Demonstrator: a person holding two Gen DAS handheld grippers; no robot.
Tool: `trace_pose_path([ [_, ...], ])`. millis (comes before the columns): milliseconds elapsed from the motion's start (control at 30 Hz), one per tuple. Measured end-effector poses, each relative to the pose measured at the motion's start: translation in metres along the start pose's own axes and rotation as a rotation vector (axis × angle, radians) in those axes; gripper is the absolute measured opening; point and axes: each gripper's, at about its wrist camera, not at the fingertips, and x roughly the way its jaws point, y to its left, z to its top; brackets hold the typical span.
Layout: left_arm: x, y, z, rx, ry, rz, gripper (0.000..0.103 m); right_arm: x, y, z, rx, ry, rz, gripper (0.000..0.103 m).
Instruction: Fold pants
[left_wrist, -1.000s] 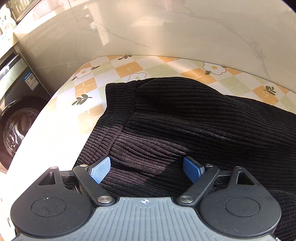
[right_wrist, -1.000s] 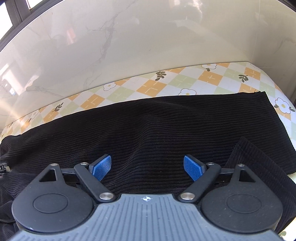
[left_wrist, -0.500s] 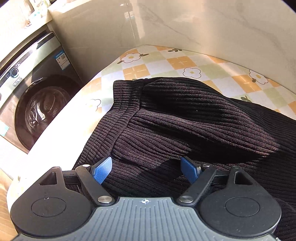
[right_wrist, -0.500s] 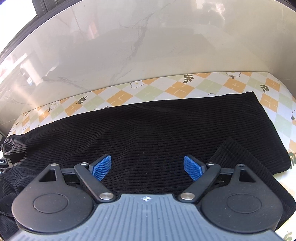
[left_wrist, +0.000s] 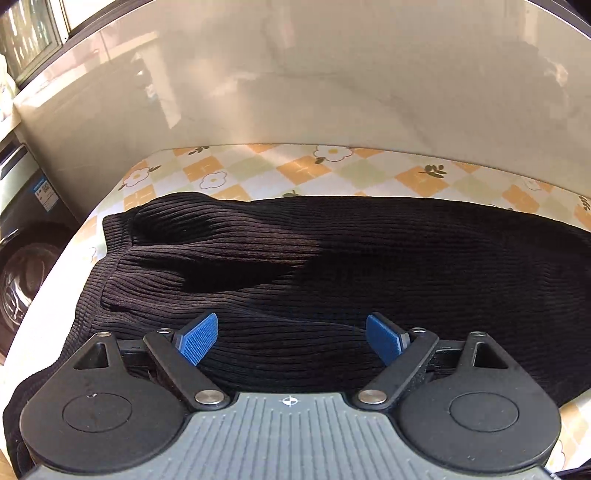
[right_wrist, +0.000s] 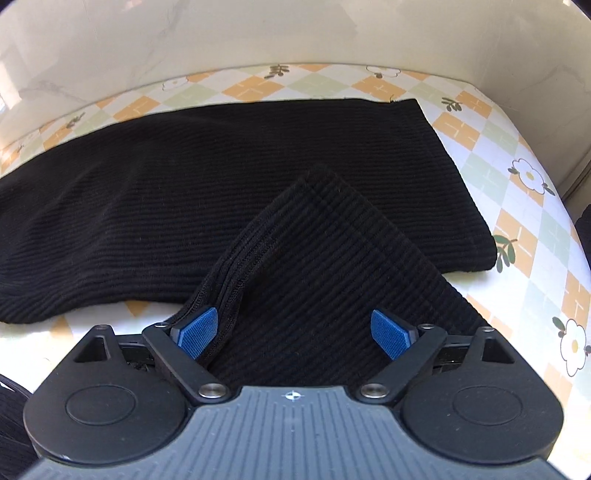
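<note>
Black ribbed pants spread flat on the floral-clothed desk for folding; left gripper and right gripper fingers apart and opening, nothing clamped, the right straddling the near leg hem to pick it up.

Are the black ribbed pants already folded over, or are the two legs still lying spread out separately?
Not yet folded. In the right wrist view one leg lies flat on the checked tablecloth; the other leg angles across its edge, cloth showing between them.

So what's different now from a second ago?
The near leg end now rises between the right gripper's opening jaws; before it lay flat to the side. The left gripper, jaws also opening, swung over the pants. The pants still lie on the tablecloth.
</note>
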Motion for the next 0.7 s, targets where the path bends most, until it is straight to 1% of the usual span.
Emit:
trace_pose_path([
  [33, -0.002, -0.007, -0.002, 0.016, -0.002, -0.016, 0.089, 0.000, -0.005, -0.004, 0.023, -0.001, -0.012, 0.102],
  [100, -0.001, -0.014, -0.002, 0.027, 0.002, -0.039, 0.089, -0.001, -0.018, -0.011, 0.094, 0.016, -0.023, 0.102],
  [133, 0.000, -0.015, -0.003, 0.026, 0.005, -0.048, 0.089, -0.002, -0.023, -0.015, 0.105, 0.029, -0.058, 0.099],
  [200, 0.002, -0.018, -0.005, 0.020, 0.017, -0.071, 0.089, -0.008, -0.031, -0.025, 0.088, 0.021, -0.116, 0.099],
  [233, 0.002, -0.019, -0.006, 0.017, 0.021, -0.082, 0.089, -0.011, -0.037, -0.030, 0.096, 0.020, -0.126, 0.099],
  [367, 0.004, -0.024, -0.014, 0.014, 0.037, -0.116, 0.089, -0.021, -0.061, -0.049, 0.181, 0.038, -0.137, 0.099],
  [433, 0.004, -0.028, -0.018, 0.012, 0.045, -0.131, 0.089, -0.027, -0.068, -0.056, 0.185, 0.040, -0.161, 0.099],
  [633, 0.003, -0.035, -0.027, 0.021, 0.050, -0.166, 0.089, -0.041, -0.082, -0.075, 0.221, 0.053, -0.196, 0.100],
  [700, 0.001, -0.038, -0.029, 0.021, 0.049, -0.172, 0.089, -0.044, -0.085, -0.080, 0.232, 0.062, -0.221, 0.101],
])
